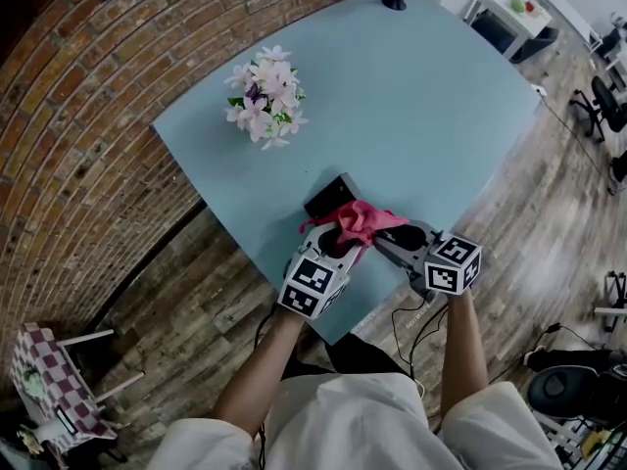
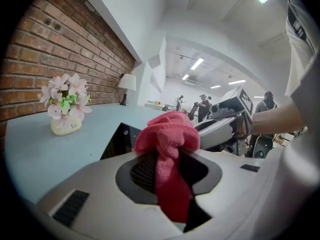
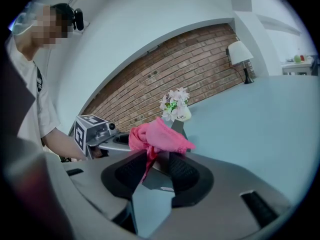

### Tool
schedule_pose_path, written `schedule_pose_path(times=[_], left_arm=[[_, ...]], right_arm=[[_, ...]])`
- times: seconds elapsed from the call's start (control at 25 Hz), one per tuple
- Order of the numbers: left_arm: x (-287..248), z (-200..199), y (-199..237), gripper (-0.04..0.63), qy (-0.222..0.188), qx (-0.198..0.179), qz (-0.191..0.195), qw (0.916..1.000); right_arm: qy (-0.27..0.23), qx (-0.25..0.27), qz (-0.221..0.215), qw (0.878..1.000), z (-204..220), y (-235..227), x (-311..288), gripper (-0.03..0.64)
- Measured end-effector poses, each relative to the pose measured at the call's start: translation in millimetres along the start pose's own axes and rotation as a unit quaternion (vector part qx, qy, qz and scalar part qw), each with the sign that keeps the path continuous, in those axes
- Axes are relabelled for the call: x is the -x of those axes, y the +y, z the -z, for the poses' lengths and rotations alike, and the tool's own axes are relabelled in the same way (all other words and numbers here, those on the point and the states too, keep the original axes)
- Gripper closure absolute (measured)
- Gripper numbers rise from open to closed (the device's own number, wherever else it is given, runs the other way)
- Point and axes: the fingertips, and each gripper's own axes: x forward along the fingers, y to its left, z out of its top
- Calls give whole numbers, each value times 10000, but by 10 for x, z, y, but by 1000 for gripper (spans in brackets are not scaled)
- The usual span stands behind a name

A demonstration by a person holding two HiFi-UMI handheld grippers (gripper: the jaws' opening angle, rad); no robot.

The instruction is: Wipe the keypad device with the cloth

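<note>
- Left tongs are clamped on the pink cloth; a strip of it runs down between the pads and the rest bunches up above the tips.
- Right tongs come in from 4 o'clock of the cloth, pads closed on what looks like the near edge of the keypad device, with a thin strand of cloth hanging beside the left pad.
- In the head view the cloth lies bunched on the device's near end, between the two sets of tongs; the device's dark far end shows at 10 o'clock of the cloth.
- Device and cloth sit near the front edge of the pale blue tabletop.
- A small vase of pink and white flowers stands well apart, at 11 o'clock from the device.
- A lamp stands at the tabletop's far end, between 12 and 1 o'clock.
- A brick wall runs along the left side.
</note>
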Motion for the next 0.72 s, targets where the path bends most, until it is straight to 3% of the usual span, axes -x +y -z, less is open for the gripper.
schedule_pose_path(times=[0.24, 0.72], left_arm=[[-62, -103, 272, 457, -165, 307, -161, 9993], [-159, -82, 821, 448, -83, 516, -486, 9975]], right_arm=[[-42, -46, -184, 9998, 8, 12, 7, 454], [-5, 28, -255, 9997, 15, 8, 7, 469]])
